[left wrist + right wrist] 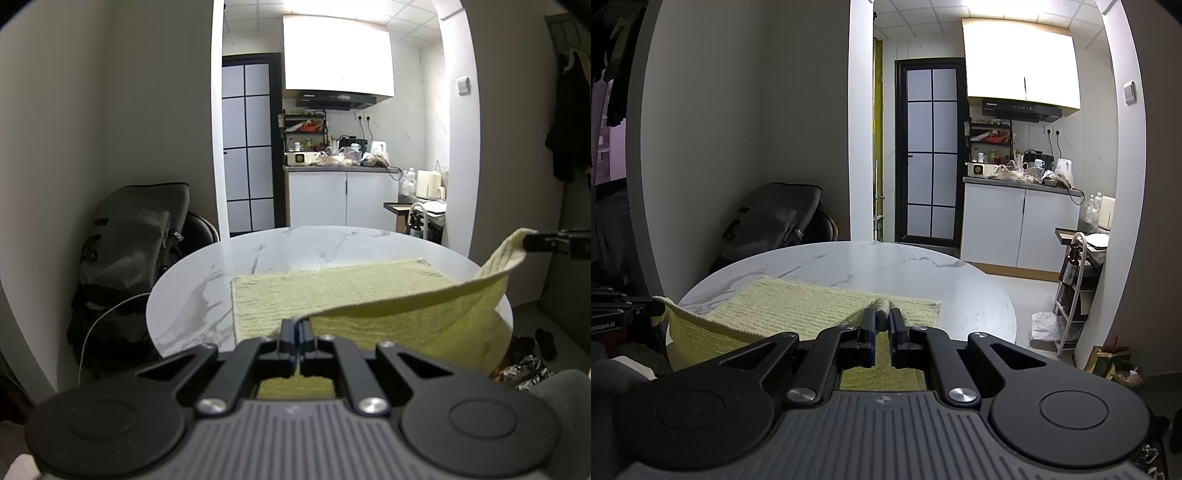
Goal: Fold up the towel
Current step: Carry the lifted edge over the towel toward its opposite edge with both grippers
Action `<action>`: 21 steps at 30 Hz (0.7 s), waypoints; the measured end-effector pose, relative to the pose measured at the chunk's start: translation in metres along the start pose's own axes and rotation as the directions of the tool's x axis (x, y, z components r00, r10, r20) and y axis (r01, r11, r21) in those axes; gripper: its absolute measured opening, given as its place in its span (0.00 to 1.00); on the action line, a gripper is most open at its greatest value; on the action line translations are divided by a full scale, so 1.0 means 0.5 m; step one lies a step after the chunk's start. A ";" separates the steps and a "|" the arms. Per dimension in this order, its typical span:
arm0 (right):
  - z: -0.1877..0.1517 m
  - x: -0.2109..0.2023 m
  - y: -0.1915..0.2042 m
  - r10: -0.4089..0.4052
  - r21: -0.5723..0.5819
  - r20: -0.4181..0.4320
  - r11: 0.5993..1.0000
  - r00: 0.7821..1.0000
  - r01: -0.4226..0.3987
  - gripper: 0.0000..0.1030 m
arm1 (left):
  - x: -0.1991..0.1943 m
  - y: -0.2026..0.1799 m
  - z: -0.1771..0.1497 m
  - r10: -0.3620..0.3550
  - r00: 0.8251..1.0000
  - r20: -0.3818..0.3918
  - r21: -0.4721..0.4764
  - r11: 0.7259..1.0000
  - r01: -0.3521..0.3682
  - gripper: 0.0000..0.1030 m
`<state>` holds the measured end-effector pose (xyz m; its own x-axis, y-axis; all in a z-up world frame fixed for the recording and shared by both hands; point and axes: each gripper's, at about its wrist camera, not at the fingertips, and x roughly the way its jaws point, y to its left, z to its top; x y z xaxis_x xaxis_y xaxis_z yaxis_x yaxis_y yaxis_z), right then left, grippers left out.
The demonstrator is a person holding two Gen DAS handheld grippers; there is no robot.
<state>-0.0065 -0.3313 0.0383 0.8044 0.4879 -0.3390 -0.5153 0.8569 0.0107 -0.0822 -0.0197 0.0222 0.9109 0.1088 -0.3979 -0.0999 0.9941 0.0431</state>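
Nearest each camera, the left gripper [297, 326] and right gripper [882, 317] each pinch one near corner of the pale yellow-green ribbed cloth towel [332, 291], jaws nearly shut on fabric. Its lifted near edge sags between them; the rest lies ahead on the round white marble-patterned table [258, 247]. Folding likely means carrying both corners forward to the far edge.

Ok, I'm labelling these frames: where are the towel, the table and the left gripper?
towel [332, 291]: left wrist view, flat middle part.
table [266, 247]: left wrist view, bare marble top.
left gripper [298, 332]: left wrist view, between fingertips.
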 end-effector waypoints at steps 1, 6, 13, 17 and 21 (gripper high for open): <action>0.003 0.002 0.000 0.001 0.000 0.000 1.000 1.000 -0.001 0.08 | 0.003 0.001 0.003 0.001 1.000 -0.001 0.001 1.000 -0.001 0.02; 0.022 0.019 -0.004 0.005 -0.002 -0.001 1.000 1.000 -0.005 0.08 | 0.021 0.007 0.022 0.006 1.000 -0.002 0.002 1.000 -0.006 0.03; 0.040 0.042 -0.010 0.010 0.002 -0.003 1.000 1.000 -0.010 0.08 | 0.042 0.011 0.042 0.011 1.000 -0.004 0.003 1.000 -0.011 0.03; 0.048 0.058 -0.016 0.010 0.005 -0.009 1.000 1.000 -0.010 0.08 | 0.056 0.012 0.054 0.012 1.000 -0.008 0.005 1.000 -0.012 0.03; 0.055 0.069 -0.022 0.009 0.008 -0.013 1.000 1.000 -0.009 0.08 | 0.069 0.012 0.064 0.010 1.000 -0.012 0.006 1.000 -0.010 0.03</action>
<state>0.0352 -0.3193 0.0523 0.7955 0.4937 -0.3514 -0.5203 0.8537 0.0215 -0.0385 -0.0099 0.0380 0.9049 0.1184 -0.4087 -0.1064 0.9930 0.0522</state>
